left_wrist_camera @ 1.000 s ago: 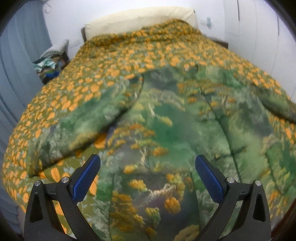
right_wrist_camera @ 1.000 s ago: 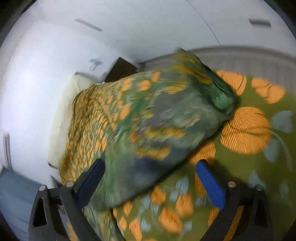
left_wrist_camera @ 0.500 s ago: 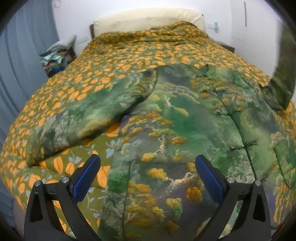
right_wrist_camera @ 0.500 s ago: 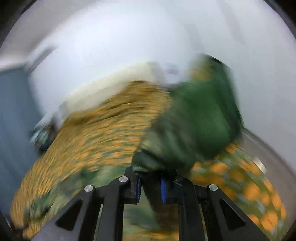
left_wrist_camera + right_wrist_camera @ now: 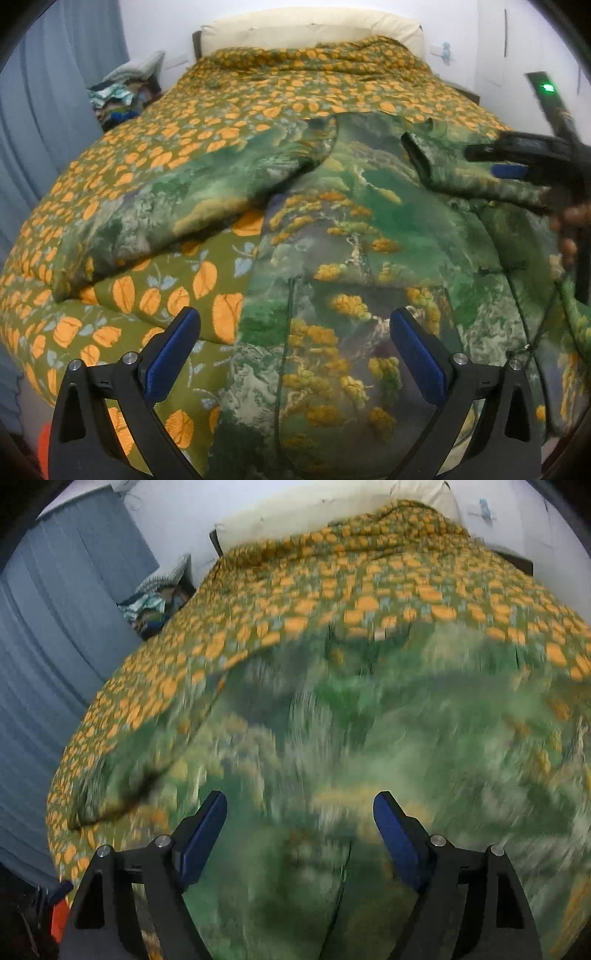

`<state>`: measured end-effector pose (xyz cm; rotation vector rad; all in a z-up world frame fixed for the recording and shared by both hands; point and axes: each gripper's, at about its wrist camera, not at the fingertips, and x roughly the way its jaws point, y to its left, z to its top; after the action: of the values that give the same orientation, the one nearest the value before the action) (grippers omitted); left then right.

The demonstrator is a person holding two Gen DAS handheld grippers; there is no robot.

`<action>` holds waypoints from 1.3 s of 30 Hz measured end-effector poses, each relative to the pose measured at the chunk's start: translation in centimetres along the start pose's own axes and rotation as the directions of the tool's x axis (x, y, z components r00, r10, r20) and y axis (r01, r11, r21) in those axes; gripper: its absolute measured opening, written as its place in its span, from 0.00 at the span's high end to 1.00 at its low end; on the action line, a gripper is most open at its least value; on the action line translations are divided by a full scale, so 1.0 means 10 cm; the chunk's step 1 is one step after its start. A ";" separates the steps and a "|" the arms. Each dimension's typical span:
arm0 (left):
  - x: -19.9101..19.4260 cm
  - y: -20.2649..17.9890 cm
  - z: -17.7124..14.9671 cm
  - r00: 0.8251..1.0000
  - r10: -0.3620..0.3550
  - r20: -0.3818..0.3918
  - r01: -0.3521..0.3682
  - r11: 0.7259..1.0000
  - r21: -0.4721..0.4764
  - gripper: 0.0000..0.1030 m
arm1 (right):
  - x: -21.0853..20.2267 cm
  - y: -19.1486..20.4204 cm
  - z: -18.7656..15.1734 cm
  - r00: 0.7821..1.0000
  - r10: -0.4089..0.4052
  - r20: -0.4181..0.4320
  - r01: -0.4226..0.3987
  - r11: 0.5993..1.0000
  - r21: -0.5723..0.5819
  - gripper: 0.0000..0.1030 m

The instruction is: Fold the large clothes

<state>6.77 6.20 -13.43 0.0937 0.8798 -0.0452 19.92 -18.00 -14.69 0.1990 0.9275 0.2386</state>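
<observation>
Lying face up across the bed, the garment (image 5: 351, 258), a large green robe-like piece printed with trees and yellow blossom, has its front closure running down the body and its hem toward the cameras. It rests on the bedspread (image 5: 258, 92), which is olive with orange leaves and gives a broad, soft surface for folding something this big. One outstretched sleeve (image 5: 192, 206) lies flat on the bedspread on the curtain side, apart from the body except at the shoulder. The other, the folded sleeve (image 5: 461, 177), crosses the chest with its cuff pointing inward; I judge that as the first fold, narrowing the piece before the body is doubled over.

The left tongs (image 5: 295, 350) hover over the hem, spread wide and gripping nothing, probably waiting for a turn at the outstretched sleeve. The right tongs (image 5: 300, 830) are also spread wide and empty in their own view.

Only the left wrist view shows the folded sleeve sharply, and it catches the right tongs from the side, just above that sleeve near the frame edge. The right wrist view is smeared with motion blur, so the fold cannot be made out there; it does show the curtain (image 5: 55, 646) and the clothes pile (image 5: 155, 609) by the headboard
</observation>
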 end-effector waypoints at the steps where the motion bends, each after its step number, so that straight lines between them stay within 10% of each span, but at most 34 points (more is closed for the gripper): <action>1: 0.01 -0.02 0.01 1.000 -0.012 0.000 0.012 1.000 -0.002 0.01 | -0.12 -0.01 -0.04 1.000 -0.020 0.017 0.020 0.999 -0.025 0.21; 7: 0.13 -0.16 -0.02 0.999 -0.024 -0.037 0.025 0.999 0.028 0.00 | -0.62 -0.36 -0.04 0.962 -0.235 0.143 0.246 0.967 -0.070 0.09; 12: 0.16 -0.27 -0.12 0.998 -0.005 -0.055 0.010 0.995 0.098 0.00 | 0.06 -1.04 -0.15 0.946 -0.295 -0.135 0.302 0.953 0.034 0.10; 23: -0.04 -0.24 -0.03 0.998 -0.060 -0.016 0.061 0.997 0.037 0.00 | -1.29 -0.17 -0.50 0.881 -0.449 0.146 0.465 0.879 -0.107 0.07; 39: -0.36 -0.38 -0.02 0.998 -0.061 0.035 0.059 0.997 0.055 0.00 | -1.91 0.21 -0.90 0.833 -0.507 0.223 0.539 0.835 -0.115 0.06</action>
<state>4.00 2.44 -11.04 0.1162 0.8453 -0.1259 1.41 -20.91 -4.75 -0.1992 0.7386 -0.2117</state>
